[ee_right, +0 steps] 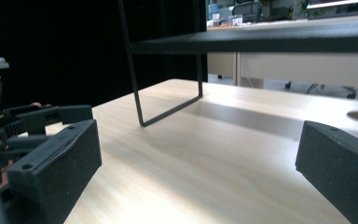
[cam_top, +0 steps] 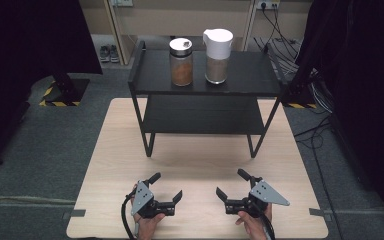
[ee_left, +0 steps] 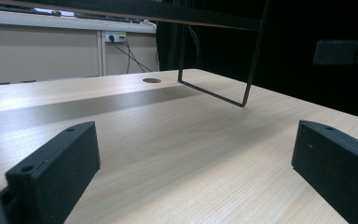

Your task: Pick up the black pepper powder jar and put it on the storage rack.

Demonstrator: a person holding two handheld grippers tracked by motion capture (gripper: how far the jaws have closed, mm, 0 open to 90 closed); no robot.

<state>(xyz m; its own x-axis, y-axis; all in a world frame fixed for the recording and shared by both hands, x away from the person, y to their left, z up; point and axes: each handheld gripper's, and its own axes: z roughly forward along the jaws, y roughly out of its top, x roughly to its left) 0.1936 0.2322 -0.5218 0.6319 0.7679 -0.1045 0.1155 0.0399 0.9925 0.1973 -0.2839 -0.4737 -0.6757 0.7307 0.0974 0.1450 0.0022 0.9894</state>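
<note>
Left gripper (cam_top: 168,186), right gripper (cam_top: 229,184) — jaws apart (nothing held); resting on table (cam_top: 200,160).

Left hand-held gripper (cam_top: 168,186), right hand-held gripper (cam_top: 231,184) — jaws apart, apparently resting low.

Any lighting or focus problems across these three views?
High view: evenly lit and sharp, corners dark, soft shadow under the black shelf rack. Left gripper view: near jaws soft, shelf shadow banding the table. Right gripper view: dark left background, a bright patch on the tabletop.

Two jars (cam_top: 181,62) (cam_top: 216,55), one rack (cam_top: 145,75), one table (cam_top: 200,160), two claws (cam_top: 168,187) (cam_top: 232,184).
</note>
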